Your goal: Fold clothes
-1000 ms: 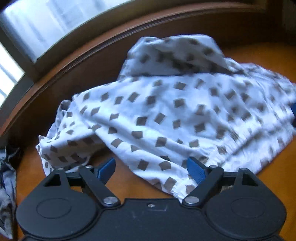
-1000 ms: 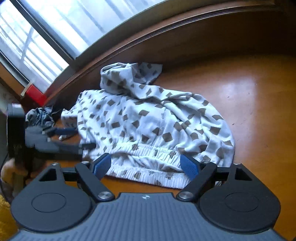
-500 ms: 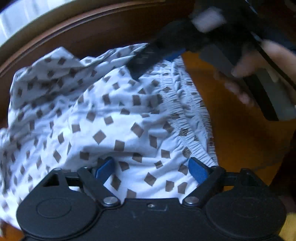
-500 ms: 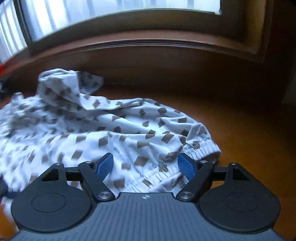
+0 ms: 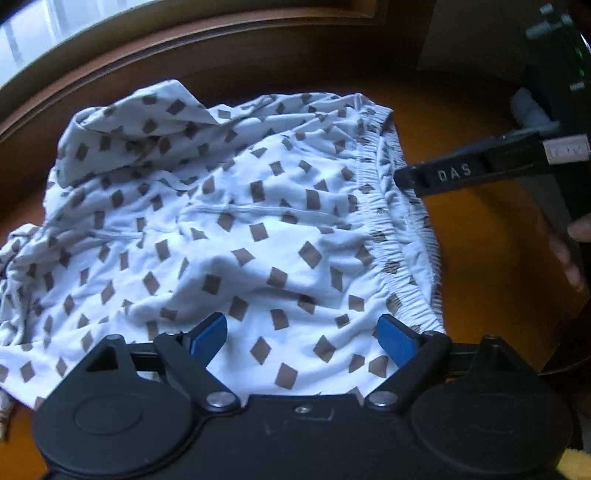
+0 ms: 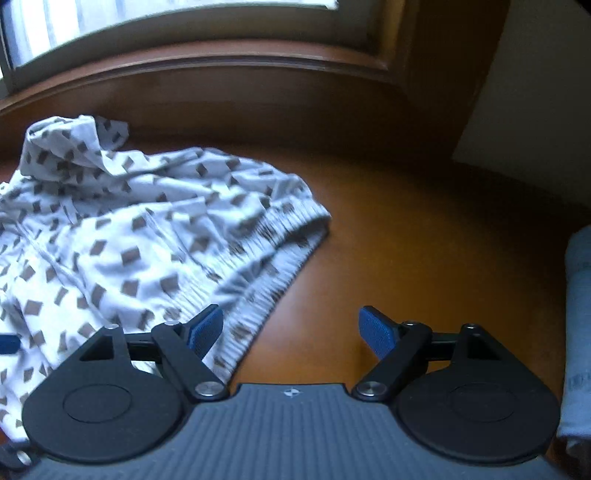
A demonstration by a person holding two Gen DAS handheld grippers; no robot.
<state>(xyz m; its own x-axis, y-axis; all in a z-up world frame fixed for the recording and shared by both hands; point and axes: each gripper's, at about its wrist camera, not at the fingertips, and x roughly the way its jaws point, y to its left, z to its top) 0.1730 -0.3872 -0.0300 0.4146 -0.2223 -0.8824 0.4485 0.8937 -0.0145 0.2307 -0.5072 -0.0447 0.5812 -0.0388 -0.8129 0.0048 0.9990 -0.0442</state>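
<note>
- The garment (image 5: 229,236) is white with brown diamond marks and lies crumpled on the wooden table (image 6: 406,258), spread toward the table's left side and reaching back toward its far edge.
- Its gathered elastic waistband (image 5: 391,236) faces the table's right side, two layers showing one on the other; a raised fold (image 6: 66,144) stands at the far end of the heap.
- Your left gripper (image 5: 304,338) hovers over the near part of the cloth with its blue pads (image 5: 208,334) spread wide and nothing between them.
- Your right gripper (image 6: 291,330) is at the waistband's near end, likewise released: its left pad (image 6: 205,328) sits over the ribbed hem, its right pad over bare wood.
- From the left wrist view, one finger of your right gripper, marked "DAS" (image 5: 454,173), reaches to the waistband edge; whether it touches cannot be told.
- Your hand (image 5: 570,247) shows at that view's right edge.
- A wooden window ledge (image 6: 221,66) runs along the table's far edge, with the window (image 6: 110,22) above it.
- A pale blue-grey fabric item (image 6: 578,332) sits at the table's right edge, well apart from the garment.
</note>
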